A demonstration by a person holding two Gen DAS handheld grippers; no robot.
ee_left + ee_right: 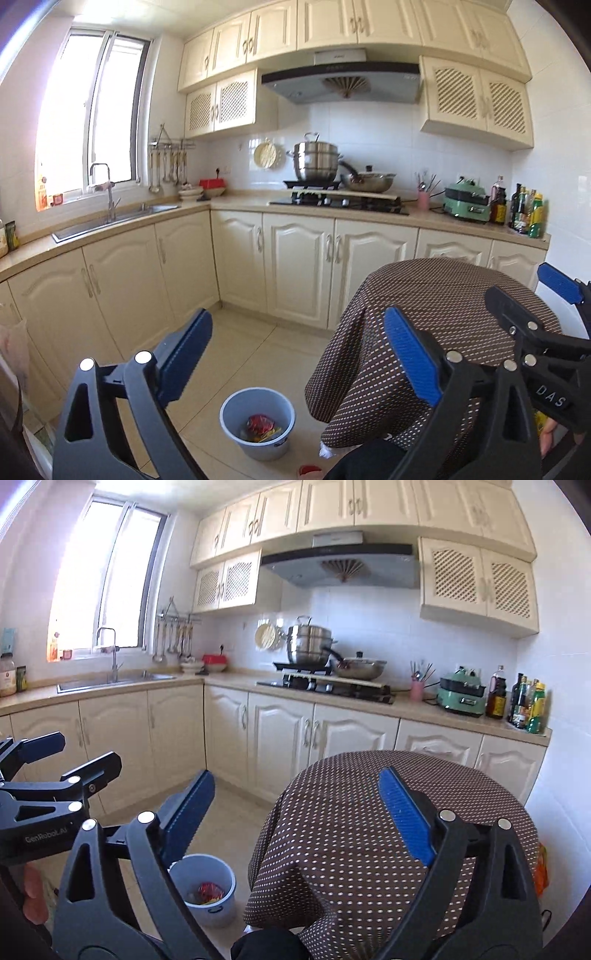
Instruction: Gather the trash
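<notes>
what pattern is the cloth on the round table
Brown tablecloth with small white dots, clearest in the right wrist view.

Pale blue bucket (257, 422) near left, red and yellow wrappers (263, 424) inside. Brown tablecloth (354, 823) near right, white-dotted. Cream cabinets (295, 266) far. Blue ribbed pads (406, 812) on black gripper frames. Beige floor tiles (236, 350).

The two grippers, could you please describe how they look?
Both the left gripper and right gripper have black, triangular cut-out finger frames with silver round bolts and ribbed blue pads. White lettering marks their bodies: "GenRobot.AI" on the left, "DAS" on the right.
</notes>
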